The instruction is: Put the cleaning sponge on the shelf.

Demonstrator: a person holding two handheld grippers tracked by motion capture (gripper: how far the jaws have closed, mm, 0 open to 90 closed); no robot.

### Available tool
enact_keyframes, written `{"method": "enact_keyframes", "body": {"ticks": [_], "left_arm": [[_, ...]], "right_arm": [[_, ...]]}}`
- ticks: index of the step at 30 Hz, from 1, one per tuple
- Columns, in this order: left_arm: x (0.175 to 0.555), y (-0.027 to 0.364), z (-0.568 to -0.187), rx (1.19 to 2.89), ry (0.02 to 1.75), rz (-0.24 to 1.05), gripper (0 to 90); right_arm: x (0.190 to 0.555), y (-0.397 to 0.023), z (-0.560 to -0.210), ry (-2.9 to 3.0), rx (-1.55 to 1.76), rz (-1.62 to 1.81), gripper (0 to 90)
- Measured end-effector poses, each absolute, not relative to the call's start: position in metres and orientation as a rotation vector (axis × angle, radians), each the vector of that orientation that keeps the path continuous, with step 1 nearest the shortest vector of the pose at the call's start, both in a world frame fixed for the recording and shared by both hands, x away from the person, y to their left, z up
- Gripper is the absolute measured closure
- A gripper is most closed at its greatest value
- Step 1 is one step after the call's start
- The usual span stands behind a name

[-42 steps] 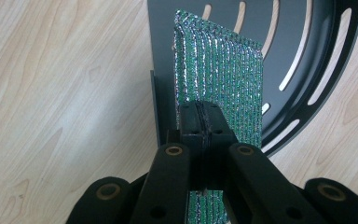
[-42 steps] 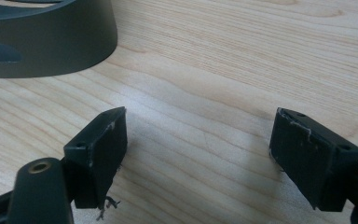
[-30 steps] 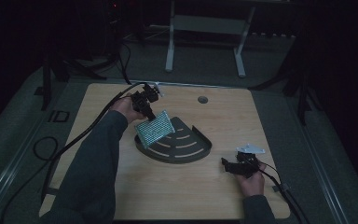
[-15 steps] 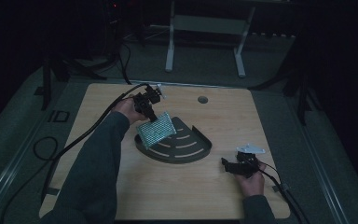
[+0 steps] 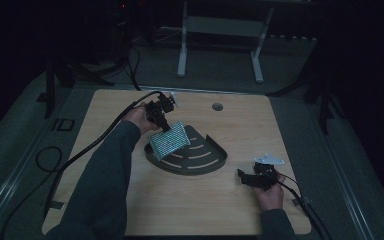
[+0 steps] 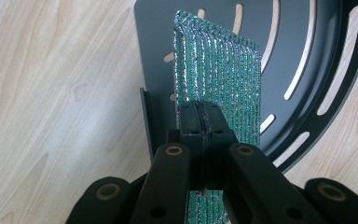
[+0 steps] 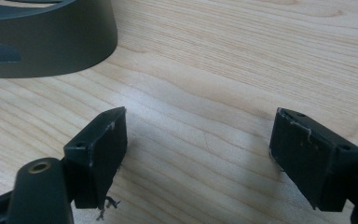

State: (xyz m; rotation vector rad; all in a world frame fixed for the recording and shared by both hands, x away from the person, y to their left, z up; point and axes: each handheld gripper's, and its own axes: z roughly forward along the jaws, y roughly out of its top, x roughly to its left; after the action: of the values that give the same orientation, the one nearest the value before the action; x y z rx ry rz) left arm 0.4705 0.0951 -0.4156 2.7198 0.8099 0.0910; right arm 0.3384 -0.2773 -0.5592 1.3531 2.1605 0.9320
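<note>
In the high view, your right hand (image 5: pixel 269 192) sits at the lower right of the frame, resting low on the wooden table (image 5: pixel 290 125), wrist coming in from the bottom edge. The right gripper (image 5: pixel 244 177) it holds points toward the left of the frame, at the dark tray, and stays apart from it. Its grey three-cornered plate (image 5: pixel 268 160) lies flat on top. In the right gripper view, your right gripper (image 7: pixel 198 144) has its two black jaws standing wide apart with only bare wood grain between them; the tray's curved wall (image 7: pixel 51 46) shows in the upper left of that frame.

Farther up the high view, your left forearm runs from the bottom left diagonally toward the centre, sleeve dark, and your left hand (image 5: pixel 139 119) is raised above the table with the wrist bent so the left gripper (image 5: pixel 164 128) points down and to the right. It is clamped on the upper edge of a green glittering scouring cloth (image 5: pixel 169 140), which hangs tilted over the left part of the dark slotted fan-shaped tray (image 5: pixel 200 160). In the left gripper view, the jaws are pressed tight together on the cloth (image 6: pixel 219 79), which stands edge-up over the tray (image 6: pixel 307 42) near its straight side.

I can read no brand, label or writing on anything.
</note>
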Motion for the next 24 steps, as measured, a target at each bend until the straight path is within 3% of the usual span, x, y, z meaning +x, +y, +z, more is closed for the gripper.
{"method": "enact_keyframes", "body": {"ticks": [24], "left_arm": [[0.471, 0.086, -0.43, 2.736, 0.766, 0.111, 90.0]], "right_arm": [[0.338, -0.277, -0.559, 2.161, 1.353, 0.932, 18.6]]}}
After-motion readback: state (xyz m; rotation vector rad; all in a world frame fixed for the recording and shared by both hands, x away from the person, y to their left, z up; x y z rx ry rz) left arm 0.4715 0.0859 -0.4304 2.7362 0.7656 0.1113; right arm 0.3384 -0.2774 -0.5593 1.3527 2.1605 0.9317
